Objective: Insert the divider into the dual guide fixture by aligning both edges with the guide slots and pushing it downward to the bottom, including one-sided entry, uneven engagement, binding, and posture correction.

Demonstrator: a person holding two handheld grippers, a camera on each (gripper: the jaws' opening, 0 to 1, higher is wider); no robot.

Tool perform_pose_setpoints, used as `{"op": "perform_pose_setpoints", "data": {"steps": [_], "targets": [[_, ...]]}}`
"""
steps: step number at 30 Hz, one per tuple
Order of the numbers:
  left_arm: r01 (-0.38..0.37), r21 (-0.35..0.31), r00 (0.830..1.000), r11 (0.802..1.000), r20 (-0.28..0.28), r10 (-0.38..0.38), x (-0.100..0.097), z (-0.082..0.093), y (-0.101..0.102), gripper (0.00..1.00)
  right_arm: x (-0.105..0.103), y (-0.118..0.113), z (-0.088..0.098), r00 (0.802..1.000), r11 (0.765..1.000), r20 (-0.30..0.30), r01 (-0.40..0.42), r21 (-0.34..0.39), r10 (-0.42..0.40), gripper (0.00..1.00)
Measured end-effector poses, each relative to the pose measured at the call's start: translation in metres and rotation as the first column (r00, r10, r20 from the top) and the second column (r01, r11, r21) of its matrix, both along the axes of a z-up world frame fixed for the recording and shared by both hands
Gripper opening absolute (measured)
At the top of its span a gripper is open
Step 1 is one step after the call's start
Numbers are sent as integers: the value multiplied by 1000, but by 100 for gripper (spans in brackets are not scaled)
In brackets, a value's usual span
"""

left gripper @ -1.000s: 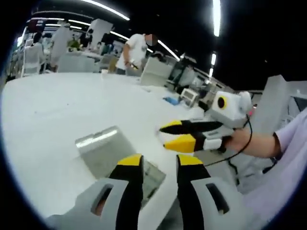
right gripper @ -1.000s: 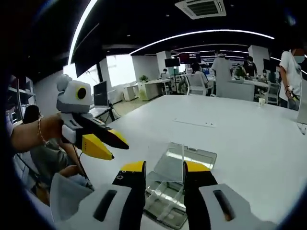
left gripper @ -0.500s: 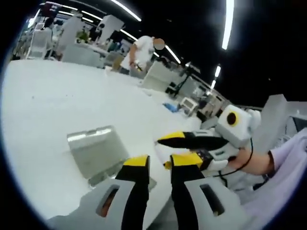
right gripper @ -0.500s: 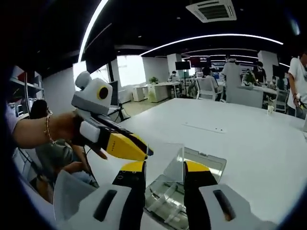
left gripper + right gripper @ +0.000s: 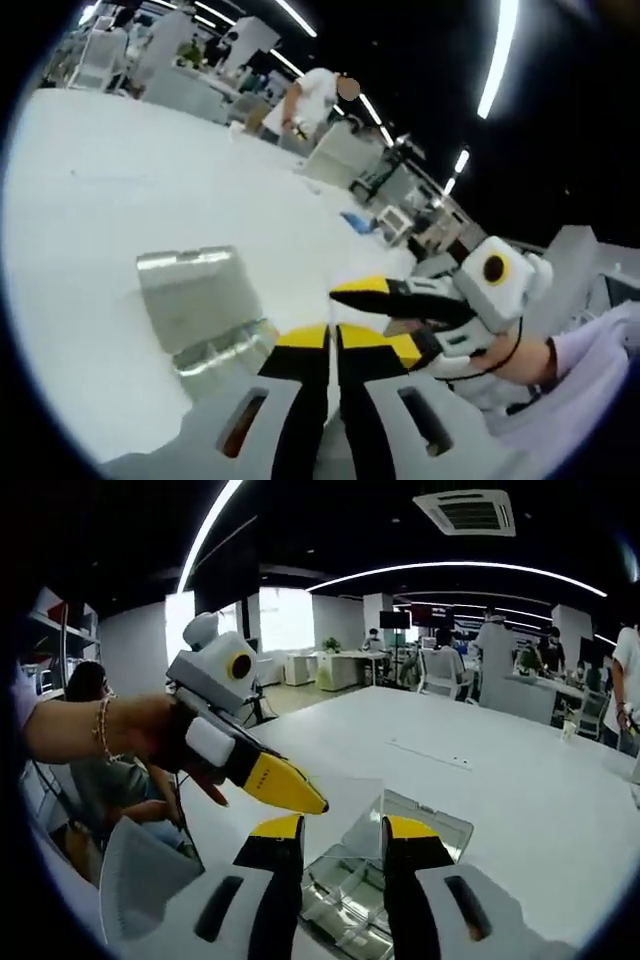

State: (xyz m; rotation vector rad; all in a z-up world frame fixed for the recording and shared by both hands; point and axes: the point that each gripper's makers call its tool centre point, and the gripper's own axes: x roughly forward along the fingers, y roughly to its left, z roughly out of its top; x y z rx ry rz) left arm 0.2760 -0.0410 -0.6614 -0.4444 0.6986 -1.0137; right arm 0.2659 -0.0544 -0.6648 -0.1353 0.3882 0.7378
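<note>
The dual guide fixture (image 5: 195,300) is a clear open box on the white table (image 5: 100,180); it lies close below my right gripper (image 5: 342,828) as a glassy tray (image 5: 425,820). The divider (image 5: 345,795), a thin clear sheet, hangs over the fixture and reaches in between the right gripper's open jaws. My left gripper (image 5: 322,335) has its jaws pressed together, and in the right gripper view this gripper (image 5: 305,798) pinches the sheet's left edge. The right gripper (image 5: 345,312) shows with its jaws apart, just beyond the left one's tips.
The white table (image 5: 520,780) runs far back and right; its near edge is at the left. A hand (image 5: 110,740) holds the left gripper, and another hand (image 5: 520,355) holds the right. A person in white (image 5: 310,100) stands among distant desks.
My left gripper's jaws have shut from wide apart. That gripper has moved in close to the right gripper's jaws, above the fixture. The right gripper's jaws stay apart.
</note>
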Motion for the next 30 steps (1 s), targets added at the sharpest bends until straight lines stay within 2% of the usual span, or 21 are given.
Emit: {"op": "perform_pose_setpoints", "data": {"steps": [1, 3, 4, 6, 7, 10, 13, 14, 15, 23, 26, 30], "targets": [[1, 3, 1000, 1000, 1, -1, -1, 1, 1, 0, 0, -2, -1, 1000, 1000, -2, -7, -9, 7, 21], [2, -5, 1000, 1000, -1, -2, -2, 3, 4, 0, -1, -2, -3, 999, 1000, -44, -6, 30, 7, 27], [2, 15, 1000, 1000, 17, -2, -1, 2, 6, 0, -2, -3, -5, 997, 998, -79, -11, 64, 16, 29], [4, 73, 999, 997, 38, -7, 1, -6, 14, 0, -1, -10, -9, 994, 998, -104, -11, 64, 18, 26], [9, 90, 999, 996, 44, -13, 0, -9, 16, 0, -1, -13, -11, 994, 999, -108, -13, 52, 19, 23], [18, 116, 998, 993, 54, -25, -3, -15, 22, 0, 0, -23, -12, 994, 999, -109, -19, 39, 24, 22], [23, 132, 997, 991, 67, -32, -4, -18, 27, 0, -15, -22, -14, 975, 988, -179, -118, 97, 134, 20], [23, 134, 997, 991, 69, -33, -4, -19, 28, 0, -16, -24, -15, 971, 987, -193, -119, 111, 138, 21], [29, 138, 996, 990, 77, -40, -4, -19, 29, 0, -19, -27, -16, 967, 983, -194, -148, 108, 167, 20], [100, 146, 984, 984, 129, -119, -11, -15, 21, 0, -33, -43, -18, 953, 970, -182, -238, 44, 242, 19], [134, 177, 976, 975, 149, -162, -13, -18, 16, 0, -34, -51, -20, 948, 959, -167, -280, -44, 270, 19], [176, 194, 961, 965, 180, -211, -16, -20, 9, 0, -34, -55, -16, 944, 954, -169, -294, -51, 282, 18]]}}
